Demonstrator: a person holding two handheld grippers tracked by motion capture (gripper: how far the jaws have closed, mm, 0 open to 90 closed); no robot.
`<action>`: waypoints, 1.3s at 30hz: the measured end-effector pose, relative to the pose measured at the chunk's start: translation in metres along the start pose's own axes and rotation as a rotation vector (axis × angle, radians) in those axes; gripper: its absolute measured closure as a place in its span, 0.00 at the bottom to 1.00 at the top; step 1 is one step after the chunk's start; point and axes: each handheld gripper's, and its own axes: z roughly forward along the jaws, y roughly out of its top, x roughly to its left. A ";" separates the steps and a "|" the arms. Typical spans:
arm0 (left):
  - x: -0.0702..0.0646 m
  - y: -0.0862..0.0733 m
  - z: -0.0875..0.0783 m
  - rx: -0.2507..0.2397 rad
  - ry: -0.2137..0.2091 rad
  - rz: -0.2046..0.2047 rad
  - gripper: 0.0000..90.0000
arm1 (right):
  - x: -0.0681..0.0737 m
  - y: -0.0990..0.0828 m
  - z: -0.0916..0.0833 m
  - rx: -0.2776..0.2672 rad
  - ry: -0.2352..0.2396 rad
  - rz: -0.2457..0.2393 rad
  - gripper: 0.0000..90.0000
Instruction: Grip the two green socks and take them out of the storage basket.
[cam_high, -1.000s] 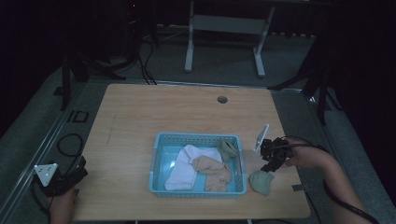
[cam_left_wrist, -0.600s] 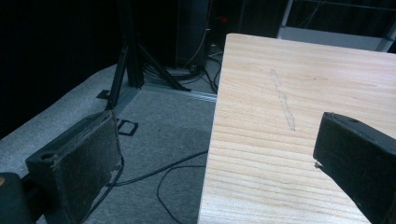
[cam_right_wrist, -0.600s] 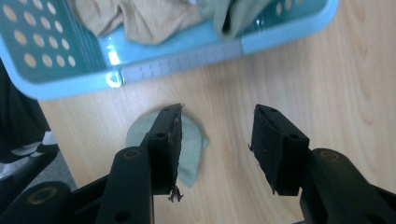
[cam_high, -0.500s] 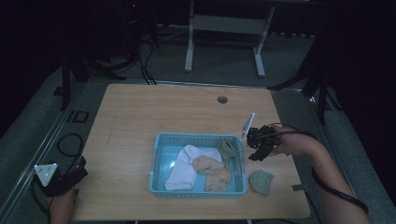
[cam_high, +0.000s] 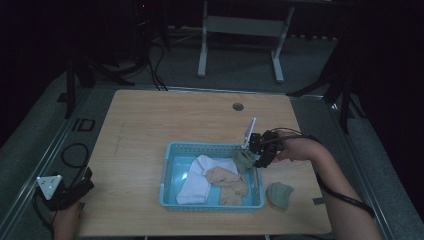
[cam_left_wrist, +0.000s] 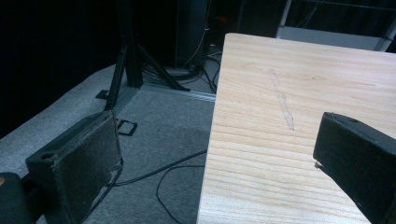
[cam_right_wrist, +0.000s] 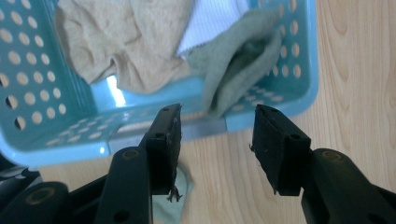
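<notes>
Right gripper (cam_right_wrist: 217, 135) released, empty — above basket (cam_right_wrist: 299, 100) rim; left gripper (cam_left_wrist: 210, 158) spread wide, empty.

Black right gripper (cam_right_wrist: 217, 140) with screwed pads; left gripper (cam_high: 65, 192) carries a grey three-cornered plate.

One pale wooden table (cam_high: 150, 130) carries one light-blue perforated plastic basket (cam_high: 172, 150). Four soft fabric socks are countable: one white ribbed sock (cam_high: 200, 175), one tan sock (cam_high: 227, 181) and one grey-green sock (cam_high: 243, 160) inside the basket, and one more grey-green sock (cam_high: 280, 195) on the tabletop beside it.
</notes>
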 end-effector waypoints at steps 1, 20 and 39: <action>0.000 0.000 0.000 0.000 0.000 0.000 0.01 | -0.001 0.003 0.002 0.003 0.000 -0.003 0.58; 0.000 0.000 0.000 0.002 -0.006 -0.002 0.01 | -0.017 0.031 0.045 0.077 0.001 0.004 0.54; 0.000 0.000 0.000 0.004 -0.006 -0.001 0.01 | -0.016 0.037 0.054 0.092 0.017 0.006 0.93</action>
